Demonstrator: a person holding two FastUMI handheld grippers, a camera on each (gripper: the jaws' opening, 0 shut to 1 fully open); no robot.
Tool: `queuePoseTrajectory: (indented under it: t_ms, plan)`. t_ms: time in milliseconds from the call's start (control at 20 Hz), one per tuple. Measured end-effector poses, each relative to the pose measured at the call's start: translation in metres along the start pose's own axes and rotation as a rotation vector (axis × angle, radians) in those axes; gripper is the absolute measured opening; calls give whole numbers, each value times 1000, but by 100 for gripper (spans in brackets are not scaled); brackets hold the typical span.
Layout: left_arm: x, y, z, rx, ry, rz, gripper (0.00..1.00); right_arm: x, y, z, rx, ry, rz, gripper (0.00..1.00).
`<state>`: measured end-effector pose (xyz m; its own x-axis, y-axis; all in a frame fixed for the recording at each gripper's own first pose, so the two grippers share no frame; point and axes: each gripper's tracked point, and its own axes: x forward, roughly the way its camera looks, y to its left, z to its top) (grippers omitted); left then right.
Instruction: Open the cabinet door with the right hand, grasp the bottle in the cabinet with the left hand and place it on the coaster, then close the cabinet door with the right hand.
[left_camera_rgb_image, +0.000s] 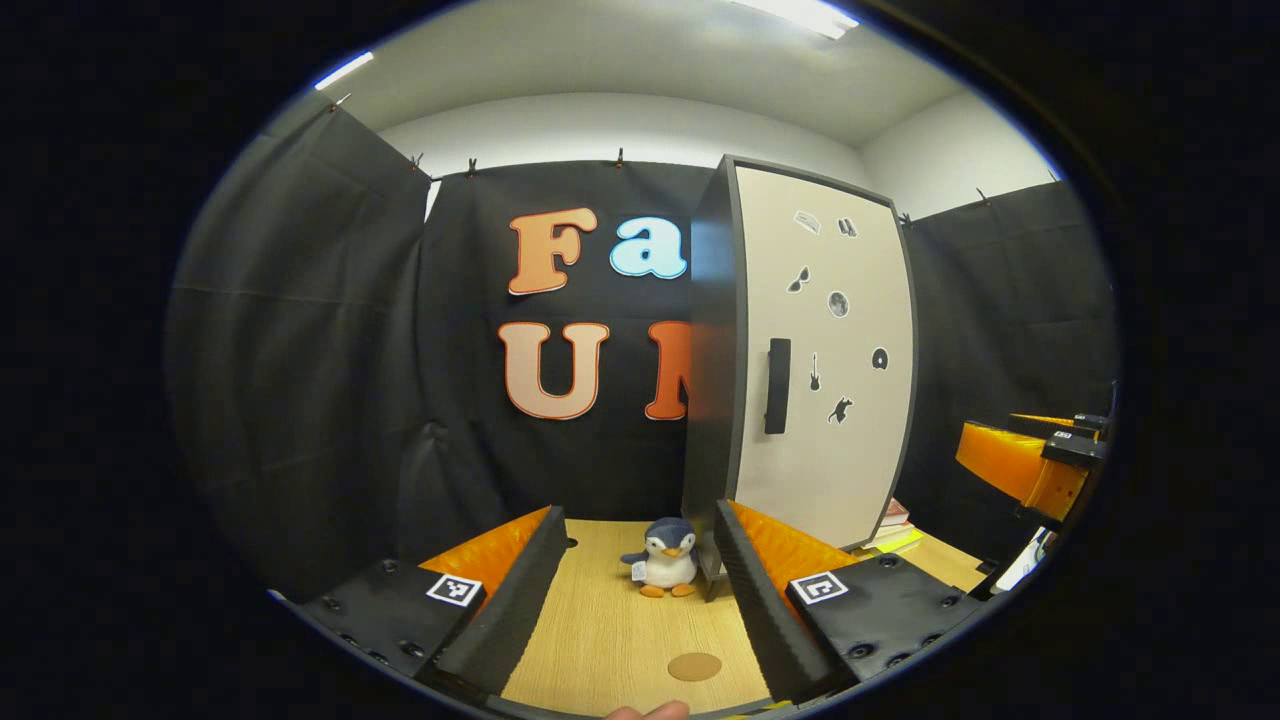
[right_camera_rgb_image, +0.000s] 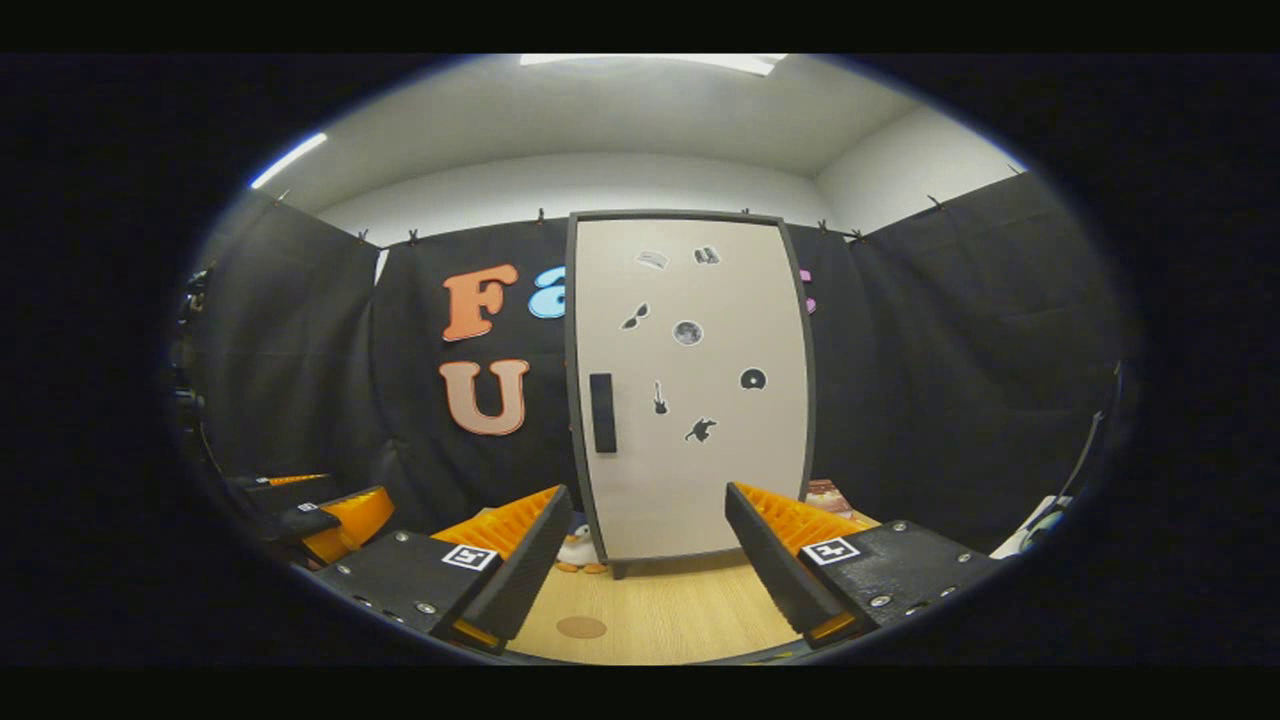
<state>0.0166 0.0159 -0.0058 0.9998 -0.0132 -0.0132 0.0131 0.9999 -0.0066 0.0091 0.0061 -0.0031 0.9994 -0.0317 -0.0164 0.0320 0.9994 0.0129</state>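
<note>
On the pale wooden tabletop (left_camera_rgb_image: 610, 620), the tall cabinet's cream door with a dark frame (right_camera_rgb_image: 690, 390) is standing closed, its black vertical handle (right_camera_rgb_image: 602, 412) untouched; the left gripper (left_camera_rgb_image: 632, 590) is hovering level, fingers spread wide and holding nothing; the right gripper (right_camera_rgb_image: 645, 555) is facing the door squarely, likewise wide apart; the round brown coaster (left_camera_rgb_image: 694, 666) is lying bare near a small plush penguin (left_camera_rgb_image: 664, 570); the door's small black stickers carry no readable writing.
</note>
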Motion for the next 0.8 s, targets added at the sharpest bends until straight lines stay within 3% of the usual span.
queuePoseTrajectory:
  t_ms: [500,800]
  plan:
    - [43,21,-14,-31,13,-64,96,51,19,-2,-2,-6,-56,95]
    - [58,43,-31,-66,57,-36,99,104,43,6,-47,3,-15,95]
